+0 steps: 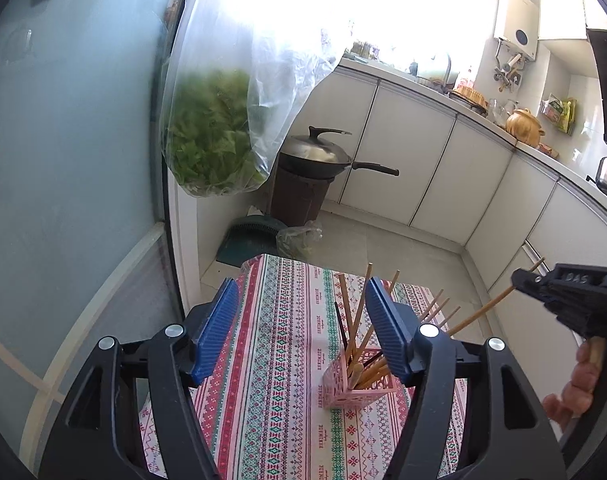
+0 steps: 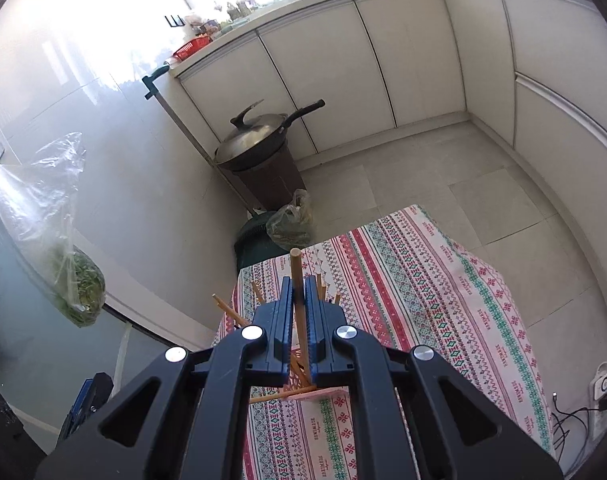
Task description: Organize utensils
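A pink openwork holder (image 1: pixel 357 388) stands on the table's patterned cloth (image 1: pixel 279 360) with several wooden chopsticks (image 1: pixel 357 312) fanning out of it. My left gripper (image 1: pixel 303 320) is open just above and in front of the holder, with nothing between its blue pads (image 1: pixel 219 320). At the right edge of the left wrist view, my right gripper (image 1: pixel 519 278) is shut on one wooden chopstick (image 1: pixel 479 312) that slants down toward the holder. In the right wrist view the right gripper (image 2: pixel 299 284) clamps that chopstick (image 2: pixel 295 264) upright over the holder (image 2: pixel 323 392), which is mostly hidden.
A plastic bag of greens (image 1: pixel 211 136) hangs at the left by a glass door. A lidded wok (image 1: pixel 315 156) sits on a brown bin beyond the table, with a dustpan and small bag on the floor. White cabinets (image 1: pixel 423 152) line the right. A socket strip (image 2: pixel 603 384) lies on the floor.
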Demonstrator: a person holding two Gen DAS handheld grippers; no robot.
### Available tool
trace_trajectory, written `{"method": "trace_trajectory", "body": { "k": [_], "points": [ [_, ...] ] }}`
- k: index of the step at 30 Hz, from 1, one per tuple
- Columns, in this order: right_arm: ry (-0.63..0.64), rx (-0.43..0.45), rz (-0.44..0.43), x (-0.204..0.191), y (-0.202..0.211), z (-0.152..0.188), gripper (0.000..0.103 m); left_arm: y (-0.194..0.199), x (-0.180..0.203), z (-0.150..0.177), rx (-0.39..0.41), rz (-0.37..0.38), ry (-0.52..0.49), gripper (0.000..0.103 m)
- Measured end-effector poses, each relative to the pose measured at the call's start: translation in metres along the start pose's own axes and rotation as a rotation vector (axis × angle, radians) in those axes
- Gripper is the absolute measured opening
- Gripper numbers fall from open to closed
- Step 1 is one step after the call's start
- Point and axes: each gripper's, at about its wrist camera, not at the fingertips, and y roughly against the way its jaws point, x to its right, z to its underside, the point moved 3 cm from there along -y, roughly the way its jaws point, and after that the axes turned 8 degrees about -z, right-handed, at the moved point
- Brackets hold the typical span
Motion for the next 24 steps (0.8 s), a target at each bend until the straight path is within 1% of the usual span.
{"method": "trace_trajectory", "body": {
  "k": [3, 4, 5, 6, 7, 8, 9, 15, 18, 21, 24],
  "points": [
    [-0.014, -0.006, 0.004, 0.004, -0.012, 0.003, 0.006, -0.003, -0.001, 0.001, -0.01, 0.002, 0.0, 0.062],
    [-0.016, -0.006, 0.0, 0.005, -0.015, 0.004, 0.009, -0.004, -0.001, 0.001, -0.013, 0.002, 0.0, 0.062],
    [-0.017, -0.008, -0.003, 0.005, -0.017, 0.005, 0.01, -0.005, 0.0, 0.001, -0.015, 0.002, 0.001, 0.062],
    [-0.02, -0.009, -0.002, 0.005, -0.018, 0.005, 0.013, -0.005, 0.0, 0.001, -0.018, 0.003, 0.001, 0.062],
    [-0.029, -0.004, 0.001, 0.006, -0.018, 0.005, 0.024, -0.006, 0.0, 0.001, -0.019, 0.005, 0.001, 0.062],
    [-0.034, -0.002, -0.002, 0.007, -0.017, 0.005, 0.031, -0.005, 0.0, 0.001, -0.019, 0.007, 0.0, 0.062],
    [-0.036, 0.004, -0.002, 0.008, -0.016, 0.006, 0.034, -0.004, 0.001, 0.001, -0.019, 0.009, -0.001, 0.062],
    [-0.015, 0.002, 0.013, 0.009, -0.006, 0.01, 0.034, -0.002, 0.006, 0.002, -0.02, 0.014, -0.012, 0.064],
    [0.012, 0.012, 0.027, 0.007, 0.001, 0.015, 0.039, 0.001, 0.008, 0.003, -0.021, 0.021, -0.012, 0.067],
    [0.045, 0.031, 0.045, 0.005, 0.009, 0.023, 0.048, 0.006, 0.014, 0.004, -0.014, 0.029, -0.023, 0.07],
    [0.076, 0.062, 0.061, 0.005, 0.019, 0.032, 0.061, 0.013, 0.022, 0.006, 0.001, 0.033, -0.04, 0.074]
  ]
}}
